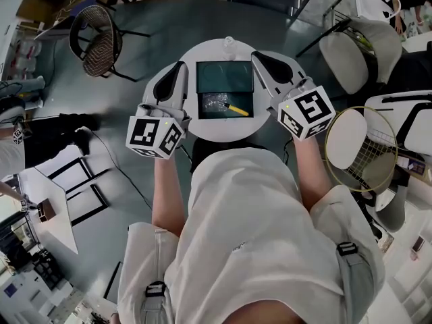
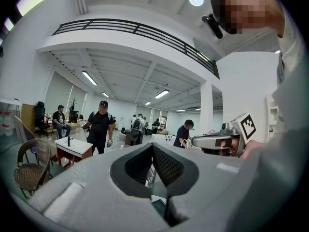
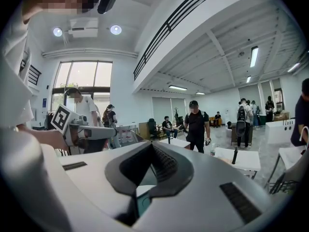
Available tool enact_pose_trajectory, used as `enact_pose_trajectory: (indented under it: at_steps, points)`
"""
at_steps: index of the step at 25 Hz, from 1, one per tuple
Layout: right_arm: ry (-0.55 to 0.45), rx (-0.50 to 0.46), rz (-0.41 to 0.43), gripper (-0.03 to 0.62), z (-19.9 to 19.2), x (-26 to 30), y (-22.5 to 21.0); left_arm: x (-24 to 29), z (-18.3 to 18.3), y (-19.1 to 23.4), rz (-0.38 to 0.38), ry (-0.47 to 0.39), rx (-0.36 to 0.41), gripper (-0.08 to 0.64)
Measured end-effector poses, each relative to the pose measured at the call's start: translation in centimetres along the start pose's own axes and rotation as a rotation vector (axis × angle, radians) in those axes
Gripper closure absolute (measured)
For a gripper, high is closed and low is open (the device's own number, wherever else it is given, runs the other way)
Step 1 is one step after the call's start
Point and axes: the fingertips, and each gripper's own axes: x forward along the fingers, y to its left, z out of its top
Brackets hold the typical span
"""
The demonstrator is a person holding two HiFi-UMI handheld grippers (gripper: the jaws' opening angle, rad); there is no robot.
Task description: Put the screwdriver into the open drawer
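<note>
Left tongs (image 1: 181,66) hang over the left rim of the round white tabletop (image 1: 216,131), jaws drawn together at the tips with nothing between them. They sit just beside the left wall of the small dark-topped drawer unit (image 1: 225,77), with open floor beyond and a wicker chair (image 1: 98,35) well apart. Moving to the centre, the open drawer (image 1: 202,114) juts toward the person. The screwdriver (image 1: 235,109) lies inside it on a slant, yellow handle near the right wall, next to some crumpled clear plastic (image 1: 216,102). Right tongs (image 1: 257,56) are also closed tip to tip and empty. They flank the unit's right edge, close but not touching. Farther right, a badminton racket (image 1: 362,151) crowds that side.
</note>
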Motion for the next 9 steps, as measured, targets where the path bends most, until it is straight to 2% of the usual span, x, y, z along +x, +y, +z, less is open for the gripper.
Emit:
enact_pose_trajectory:
  at_steps: [9]
  points:
    - [-0.003, -0.007, -0.003, 0.588, 0.2, 0.41, -0.2, 0.42, 0.12, -0.01, -0.011, -0.002, 0.002, 0.549]
